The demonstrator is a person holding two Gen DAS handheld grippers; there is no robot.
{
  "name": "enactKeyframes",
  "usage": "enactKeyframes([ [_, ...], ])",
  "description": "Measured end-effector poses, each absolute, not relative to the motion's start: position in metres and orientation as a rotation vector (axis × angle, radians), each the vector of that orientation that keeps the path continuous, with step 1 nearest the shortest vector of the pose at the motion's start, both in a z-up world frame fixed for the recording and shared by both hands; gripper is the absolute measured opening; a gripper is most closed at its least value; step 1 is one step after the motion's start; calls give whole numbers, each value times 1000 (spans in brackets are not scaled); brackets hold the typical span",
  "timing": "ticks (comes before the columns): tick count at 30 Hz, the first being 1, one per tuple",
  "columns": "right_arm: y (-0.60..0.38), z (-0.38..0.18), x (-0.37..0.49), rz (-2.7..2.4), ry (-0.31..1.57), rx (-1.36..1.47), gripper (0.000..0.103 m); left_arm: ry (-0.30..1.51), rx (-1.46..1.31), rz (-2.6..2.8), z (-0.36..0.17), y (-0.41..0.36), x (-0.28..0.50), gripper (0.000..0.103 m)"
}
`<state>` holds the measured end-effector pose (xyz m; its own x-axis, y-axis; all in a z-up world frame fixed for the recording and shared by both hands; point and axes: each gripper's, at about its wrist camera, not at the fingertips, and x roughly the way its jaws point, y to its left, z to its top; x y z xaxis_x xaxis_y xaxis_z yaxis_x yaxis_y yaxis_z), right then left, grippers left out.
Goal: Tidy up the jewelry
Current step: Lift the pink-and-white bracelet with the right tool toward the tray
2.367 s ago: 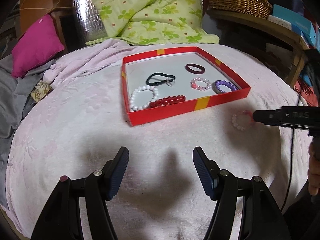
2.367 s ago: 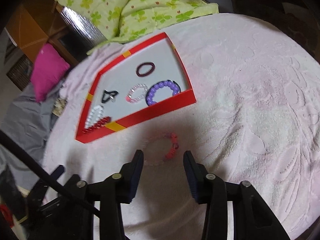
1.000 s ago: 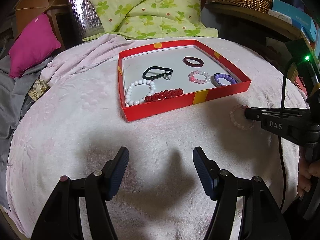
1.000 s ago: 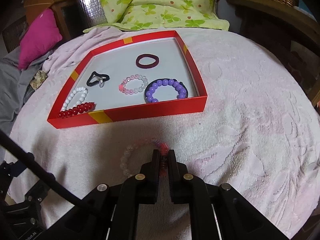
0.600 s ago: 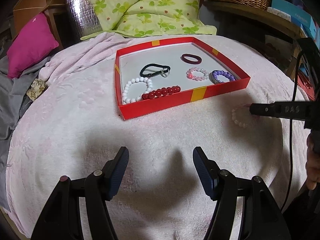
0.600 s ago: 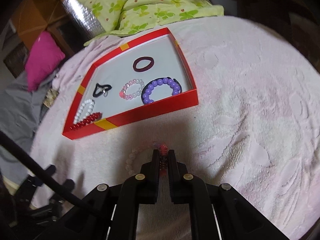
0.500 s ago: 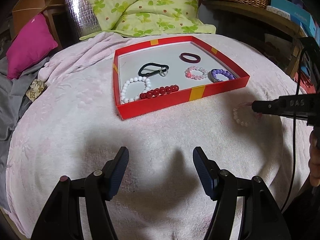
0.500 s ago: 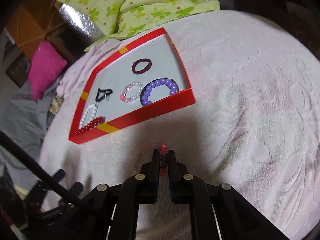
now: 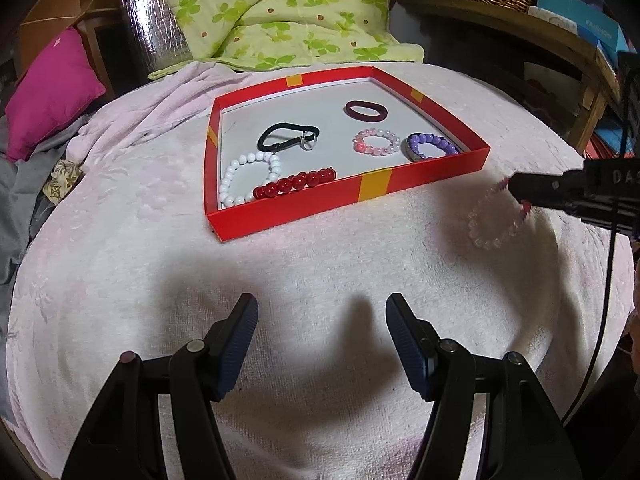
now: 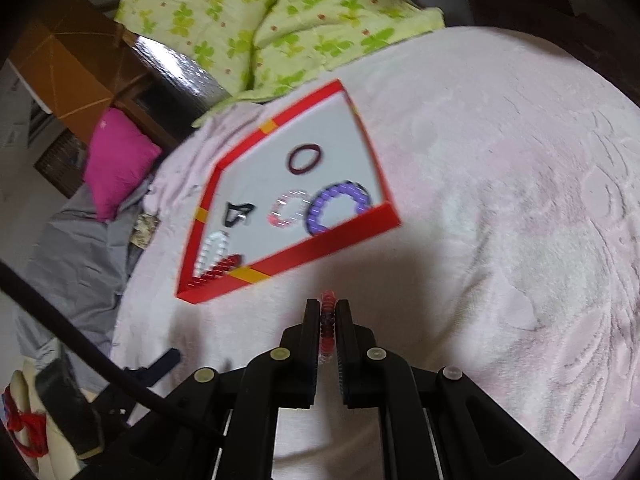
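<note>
Six pcs already lie in the red tray [image 9: 420,178]. Last bracelet [image 9: 494,224] – at the tray's 4 o'clock, lifted off the blanket [image 9: 160,260] – is pinched by the closed right gripper [image 10: 328,320]. Left gripper [image 9: 322,320] gapes, empty. Left to do, probably: tray drop.

Two fisheye views, each looking forward and steeply down along its own tool. The left tool [image 9: 322,340] view faces the red tray [image 9: 280,212] squarely, just ahead. The right tool [image 10: 329,320] view sits tilted, tray [image 10: 320,248] ahead to its left. Both share tray and pink blanket [image 9: 120,260].
</note>
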<state>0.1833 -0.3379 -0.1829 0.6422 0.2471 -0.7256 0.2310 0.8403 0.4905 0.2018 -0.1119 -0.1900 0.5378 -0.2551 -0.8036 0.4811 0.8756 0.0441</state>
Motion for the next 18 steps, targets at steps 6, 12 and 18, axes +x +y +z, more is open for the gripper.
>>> enactKeyframes([
  [6, -324, -172, 183, 48, 843, 588, 8, 898, 256, -442, -186, -106, 203, 67],
  [12, -314, -169, 185, 65, 835, 574, 8, 871, 227, -441, -176, -97, 203, 67],
  [18, -305, -168, 187, 85, 832, 569, 9, 859, 212, -431, -171, -89, 206, 67],
])
